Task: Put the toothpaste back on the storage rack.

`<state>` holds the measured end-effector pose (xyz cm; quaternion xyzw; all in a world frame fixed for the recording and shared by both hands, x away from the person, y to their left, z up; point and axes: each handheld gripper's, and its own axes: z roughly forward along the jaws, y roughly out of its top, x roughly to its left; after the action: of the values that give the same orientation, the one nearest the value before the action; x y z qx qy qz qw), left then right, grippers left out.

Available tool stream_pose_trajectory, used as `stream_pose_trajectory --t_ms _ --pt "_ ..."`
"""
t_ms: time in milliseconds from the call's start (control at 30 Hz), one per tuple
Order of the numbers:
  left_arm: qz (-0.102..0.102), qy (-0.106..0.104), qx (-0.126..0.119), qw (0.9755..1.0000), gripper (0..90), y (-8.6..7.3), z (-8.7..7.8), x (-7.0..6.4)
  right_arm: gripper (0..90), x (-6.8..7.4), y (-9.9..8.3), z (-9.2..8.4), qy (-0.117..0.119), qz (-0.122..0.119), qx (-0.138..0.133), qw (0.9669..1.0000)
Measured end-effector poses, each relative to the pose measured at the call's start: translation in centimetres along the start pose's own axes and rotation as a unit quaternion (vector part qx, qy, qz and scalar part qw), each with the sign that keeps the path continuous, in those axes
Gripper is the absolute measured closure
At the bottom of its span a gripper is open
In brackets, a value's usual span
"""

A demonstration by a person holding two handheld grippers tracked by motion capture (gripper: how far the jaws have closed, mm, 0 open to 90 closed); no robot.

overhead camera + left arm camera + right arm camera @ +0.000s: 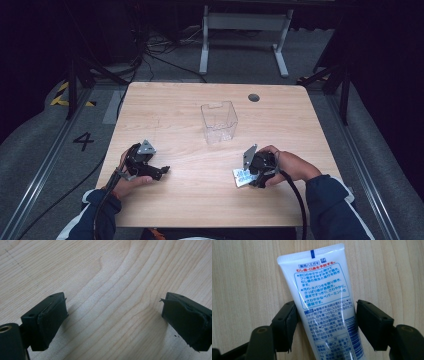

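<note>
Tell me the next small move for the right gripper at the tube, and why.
Probably finish closing: the right gripper straddles the white tube lying flat on the table. One pad touches its edge; a gap remains at the other, so it isn't yet clamped.
</note>
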<state>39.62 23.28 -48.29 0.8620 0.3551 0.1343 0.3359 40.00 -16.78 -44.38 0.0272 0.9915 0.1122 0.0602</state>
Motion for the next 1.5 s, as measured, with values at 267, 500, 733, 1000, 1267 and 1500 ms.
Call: stream_pose_trajectory --t_ms 267,500,733,1000,1267,1500 --pt "0.000 0.001 0.000 1.0000 6.5 0.0 0.0 0.0 41.0 -0.9 -0.1 0.1 0.034 0.028 0.007 0.9990" --pt "-0.001 0.001 0.001 1.0000 6.5 0.0 0.0 0.0 44.5 -1.5 0.2 0.2 0.053 0.027 0.021 0.9980" --pt "-0.001 0.000 0.001 1.0000 6.5 -0.1 -0.1 0.0 56.1 -1.1 -0.9 0.1 0.024 0.007 -0.048 0.9985" --pt "0.002 0.001 0.001 1.0000 6.5 -0.1 -0.1 0.0 63.1 -0.9 -1.9 -0.3 0.015 0.009 -0.105 0.9943" --pt "0.001 0.002 0.001 1.0000 6.5 -0.1 -0.1 0.0 65.3 -0.5 -2.8 -1.2 0.014 0.035 -0.181 0.9827" --pt "0.001 0.002 0.001 1.0000 6.5 -0.1 -0.1 0.0 66.3 -0.5 -4.1 -2.0 0.010 0.061 -0.247 0.9670"
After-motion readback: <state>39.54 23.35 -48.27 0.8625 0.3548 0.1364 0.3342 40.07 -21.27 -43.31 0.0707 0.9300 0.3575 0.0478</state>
